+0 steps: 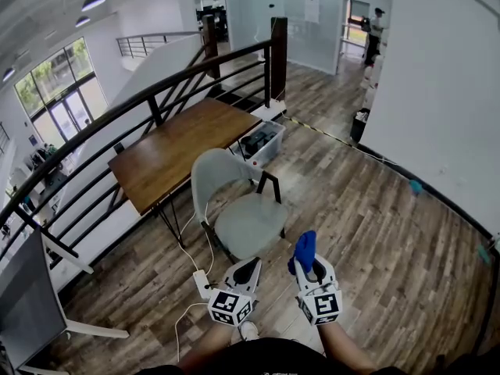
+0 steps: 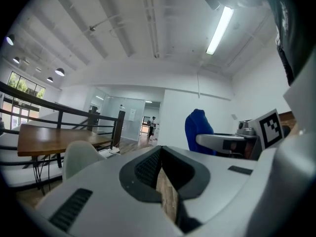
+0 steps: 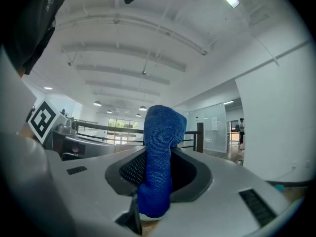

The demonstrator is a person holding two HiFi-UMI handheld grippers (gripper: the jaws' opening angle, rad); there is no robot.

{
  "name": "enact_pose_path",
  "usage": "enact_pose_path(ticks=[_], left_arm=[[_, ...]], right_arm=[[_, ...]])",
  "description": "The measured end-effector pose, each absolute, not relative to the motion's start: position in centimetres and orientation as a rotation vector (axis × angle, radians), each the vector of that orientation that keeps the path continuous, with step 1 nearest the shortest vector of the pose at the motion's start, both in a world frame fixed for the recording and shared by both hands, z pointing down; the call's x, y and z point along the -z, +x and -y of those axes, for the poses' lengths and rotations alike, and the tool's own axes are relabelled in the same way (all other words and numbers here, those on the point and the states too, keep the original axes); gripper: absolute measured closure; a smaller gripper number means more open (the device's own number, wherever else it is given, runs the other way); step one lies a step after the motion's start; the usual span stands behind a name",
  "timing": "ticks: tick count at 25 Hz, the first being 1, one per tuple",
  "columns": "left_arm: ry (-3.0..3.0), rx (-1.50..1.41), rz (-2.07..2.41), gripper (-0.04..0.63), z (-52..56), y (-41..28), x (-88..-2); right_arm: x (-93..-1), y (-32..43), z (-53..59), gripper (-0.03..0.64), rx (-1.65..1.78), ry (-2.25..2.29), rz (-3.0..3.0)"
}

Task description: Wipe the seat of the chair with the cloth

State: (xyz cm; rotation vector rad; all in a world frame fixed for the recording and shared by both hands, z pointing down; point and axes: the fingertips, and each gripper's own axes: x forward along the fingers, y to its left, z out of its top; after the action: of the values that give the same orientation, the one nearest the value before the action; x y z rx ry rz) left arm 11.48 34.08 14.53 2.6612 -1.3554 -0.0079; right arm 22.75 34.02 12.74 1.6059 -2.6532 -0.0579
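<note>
You've got R gripper [image 1: 308, 270] clamped on cloth [image 1: 304, 248], upright, ready to wipe; chair seat [image 1: 250, 223] at 11 o'clock. L gripper [image 1: 248, 269] closed, empty, kept clear.

Blue cloth [image 1: 304, 248] in right gripper [image 1: 308, 266]

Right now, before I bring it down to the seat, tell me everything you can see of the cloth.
The cloth is bright blue with a fine knitted-looking texture, bunched into a thick wad. The right claw is shut on its lower part, so its rounded end sticks out beyond the jaw tips. It appears to be held in the air on the near side of the chair, not yet on the seat, and touches nothing but the claw.
</note>
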Motion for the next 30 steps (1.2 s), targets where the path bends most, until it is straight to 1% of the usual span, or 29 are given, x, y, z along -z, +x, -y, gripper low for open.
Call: enact_pose_path(ticks=[8, 13, 19, 24, 30], left_arm=[[2.653, 0.005, 1.253, 0.588, -32.5, 9.0, -15.6], [2.654, 0.011, 1.239, 0.588, -31.3, 7.7, -15.9], [2.644, -0.025, 1.205, 0.588, -29.9, 8.6, -17.0], [2.628, -0.034, 1.231, 0.588, -26.7, 10.1, -17.0], [2.610, -0.051, 1.290, 0.588, -22.6, 13.5, -16.8]], right_arm=[[-13.3, 18.9, -32.5, 0.506, 0.049, 1.563, 2.602], [-13.6, 18.1, -32.0, 0.506, 0.053, 1.587, 2.583], [-14.4, 19.4, -30.3, 0.506, -0.004, 1.610, 2.556], [-14.2, 21.7, -26.8, 0.506, 0.001, 1.615, 2.573], [-13.8, 24.7, -22.7, 0.506, -0.035, 1.537, 2.592]])
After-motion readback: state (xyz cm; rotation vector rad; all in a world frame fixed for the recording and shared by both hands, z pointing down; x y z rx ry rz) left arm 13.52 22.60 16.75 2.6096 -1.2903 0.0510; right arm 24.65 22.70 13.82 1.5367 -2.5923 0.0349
